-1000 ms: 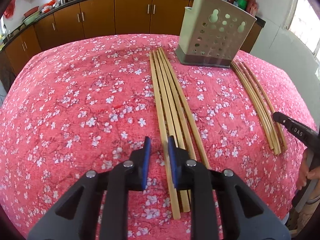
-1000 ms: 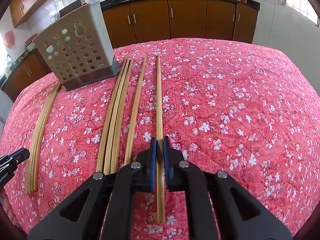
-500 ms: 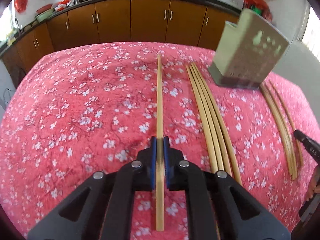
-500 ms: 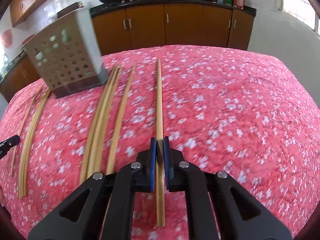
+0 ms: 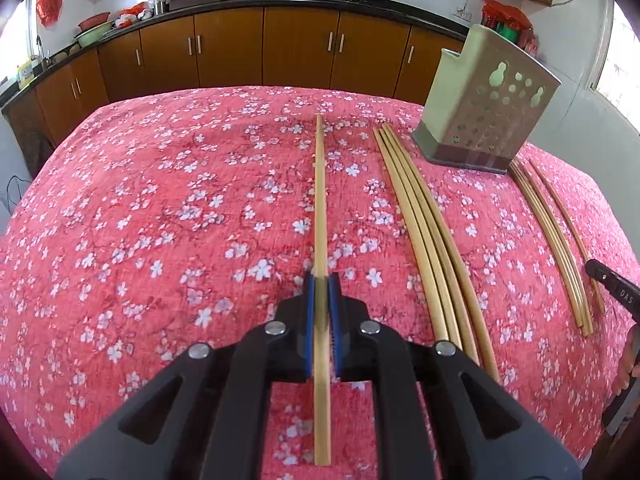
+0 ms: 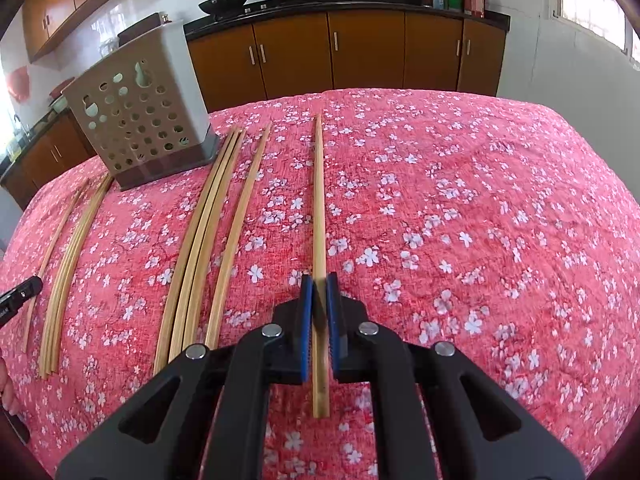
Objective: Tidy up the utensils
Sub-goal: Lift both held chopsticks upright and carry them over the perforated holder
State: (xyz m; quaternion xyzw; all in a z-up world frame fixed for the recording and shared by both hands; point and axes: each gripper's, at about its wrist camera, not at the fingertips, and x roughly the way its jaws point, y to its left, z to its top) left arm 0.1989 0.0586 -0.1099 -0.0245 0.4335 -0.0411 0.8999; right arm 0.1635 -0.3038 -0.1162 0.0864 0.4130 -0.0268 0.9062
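Observation:
My left gripper (image 5: 321,280) is shut on one bamboo chopstick (image 5: 319,200), which points straight ahead over the red flowered tablecloth (image 5: 160,200). To its right lie three chopsticks in a bundle (image 5: 424,232), then the beige perforated utensil holder (image 5: 486,120) standing upright. In the right wrist view my right gripper (image 6: 319,280) is shut on another chopstick (image 6: 318,200). Left of it lie a single chopstick (image 6: 240,232), a bundle (image 6: 204,232) and the holder (image 6: 140,120).
More chopsticks lie in a curved group (image 5: 556,240) right of the holder, seen again as the far-left group (image 6: 68,264). A black finger of the right gripper (image 5: 612,292) shows at the right edge. Brown cabinets (image 5: 300,52) run behind the table.
My left gripper closed on one chopstick from the bundle and carried it to the left, away from the others. My right gripper kept its chopstick and hardly moved.

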